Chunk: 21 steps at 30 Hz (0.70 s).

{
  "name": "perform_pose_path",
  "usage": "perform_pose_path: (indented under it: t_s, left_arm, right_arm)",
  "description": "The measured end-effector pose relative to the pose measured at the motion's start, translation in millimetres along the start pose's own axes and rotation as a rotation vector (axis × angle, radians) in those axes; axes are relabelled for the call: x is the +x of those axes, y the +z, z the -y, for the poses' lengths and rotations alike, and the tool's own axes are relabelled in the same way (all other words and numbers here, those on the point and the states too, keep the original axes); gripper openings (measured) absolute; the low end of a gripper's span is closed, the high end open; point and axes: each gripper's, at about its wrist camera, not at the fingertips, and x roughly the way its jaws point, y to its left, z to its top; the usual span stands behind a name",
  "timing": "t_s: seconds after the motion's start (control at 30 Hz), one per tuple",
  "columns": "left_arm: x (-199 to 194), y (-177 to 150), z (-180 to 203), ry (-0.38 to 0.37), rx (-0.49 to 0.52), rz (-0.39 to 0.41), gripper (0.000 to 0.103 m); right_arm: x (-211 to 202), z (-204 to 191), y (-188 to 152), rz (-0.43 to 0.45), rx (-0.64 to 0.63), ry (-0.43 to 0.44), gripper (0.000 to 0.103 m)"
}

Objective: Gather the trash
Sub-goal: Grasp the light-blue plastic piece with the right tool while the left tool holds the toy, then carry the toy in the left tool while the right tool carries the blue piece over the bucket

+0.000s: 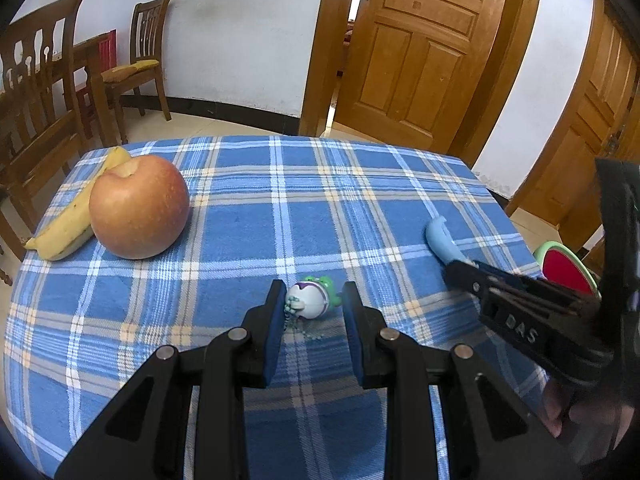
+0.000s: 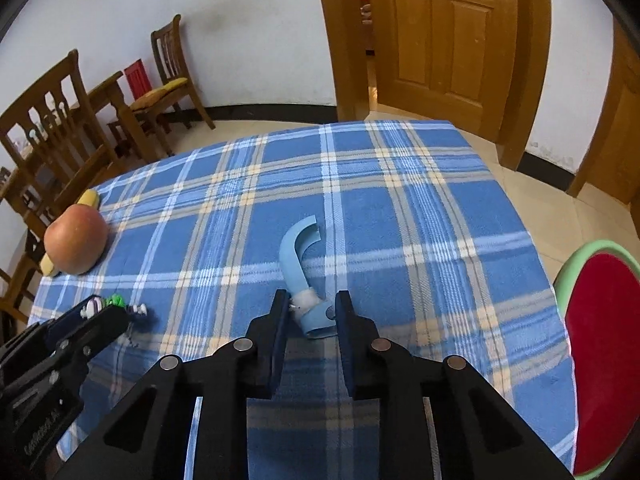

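Note:
A small white-and-green toy keychain (image 1: 310,300) with a bead chain lies on the blue plaid tablecloth (image 1: 280,200). My left gripper (image 1: 314,300) is open, its fingers on either side of the toy. A curved light-blue plastic piece (image 2: 298,268) lies on the cloth. My right gripper (image 2: 312,308) is open around its near end; whether the pads touch it I cannot tell. The blue piece (image 1: 440,240) and the right gripper (image 1: 464,272) also show in the left wrist view. The toy (image 2: 108,304) and the left gripper (image 2: 116,314) show at the lower left of the right wrist view.
An apple (image 1: 138,208) and a banana (image 1: 76,216) lie at the table's far left. A green-rimmed red container (image 2: 600,352) stands beside the table's right edge. Wooden chairs (image 1: 36,112) stand to the left, and wooden doors (image 1: 416,44) are behind.

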Motion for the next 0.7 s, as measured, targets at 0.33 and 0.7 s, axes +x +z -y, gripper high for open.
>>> perform_pose_path:
  t_s: [0.33, 0.7]
  left_arm:
    - [-7, -4, 9, -0.037, 0.015, 0.006, 0.028]
    - [-14, -13, 45, -0.071, 0.086, -0.028, 0.028]
  right_arm:
    - [-59, 11, -43, 0.065, 0.067, 0.068, 0.022]
    - [-123, 67, -91, 0.146, 0.230, 0.093, 0.023]
